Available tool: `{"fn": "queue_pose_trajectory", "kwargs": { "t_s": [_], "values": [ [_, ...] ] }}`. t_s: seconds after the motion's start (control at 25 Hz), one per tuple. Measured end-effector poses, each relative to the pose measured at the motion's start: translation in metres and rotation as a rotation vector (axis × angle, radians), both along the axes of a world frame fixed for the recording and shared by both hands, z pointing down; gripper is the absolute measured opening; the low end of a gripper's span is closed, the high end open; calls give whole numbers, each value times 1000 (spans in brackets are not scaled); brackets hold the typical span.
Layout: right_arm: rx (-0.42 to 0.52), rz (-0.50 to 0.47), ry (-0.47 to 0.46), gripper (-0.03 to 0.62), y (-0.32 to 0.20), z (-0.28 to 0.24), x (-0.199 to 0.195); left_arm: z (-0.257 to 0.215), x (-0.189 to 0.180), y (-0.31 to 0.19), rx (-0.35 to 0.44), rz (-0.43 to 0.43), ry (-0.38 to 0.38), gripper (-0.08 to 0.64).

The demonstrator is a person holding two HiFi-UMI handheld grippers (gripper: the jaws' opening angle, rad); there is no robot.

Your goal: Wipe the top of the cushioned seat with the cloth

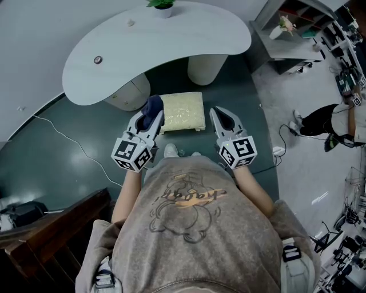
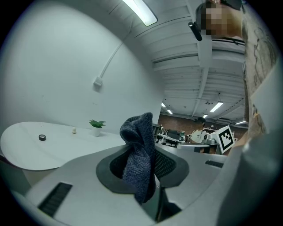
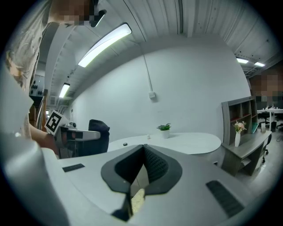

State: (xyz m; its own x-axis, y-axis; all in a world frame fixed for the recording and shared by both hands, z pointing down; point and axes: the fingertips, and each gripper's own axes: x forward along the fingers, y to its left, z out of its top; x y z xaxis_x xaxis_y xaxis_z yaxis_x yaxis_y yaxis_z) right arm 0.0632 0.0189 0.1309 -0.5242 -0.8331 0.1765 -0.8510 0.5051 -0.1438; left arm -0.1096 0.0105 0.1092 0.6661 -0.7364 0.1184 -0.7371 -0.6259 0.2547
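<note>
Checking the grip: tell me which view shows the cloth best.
Left gripper view: the cloth fills the centre, pinched in the left tool's jaws. Head view shows only a dark bunch at that tool's tip; right gripper view, a small dark lump far left.

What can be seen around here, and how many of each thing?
cushioned seat: one, pale yellow, on the dark floor below the table
cloth: one, dark blue, clamped in the left gripper
table: one, white, curved, beyond the seat
potted plant: one, green, at the table's far edge
small round object: one, dark, on the table
shelf unit: one, grey, right of the table
vase of flowers: one, pale, on the shelf unit
another person: one, far right
left gripper: one, white, shut on the cloth
right gripper: one, white, shut, holding nothing
</note>
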Motion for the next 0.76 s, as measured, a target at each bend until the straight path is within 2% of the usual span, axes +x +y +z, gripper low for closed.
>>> {"fn": "queue_pose_trajectory", "kwargs": {
  "t_s": [0.76],
  "values": [
    [-4, 1, 5, 5, 4, 0, -3, 8, -2, 10, -38, -13, 21, 98]
  ]
}}
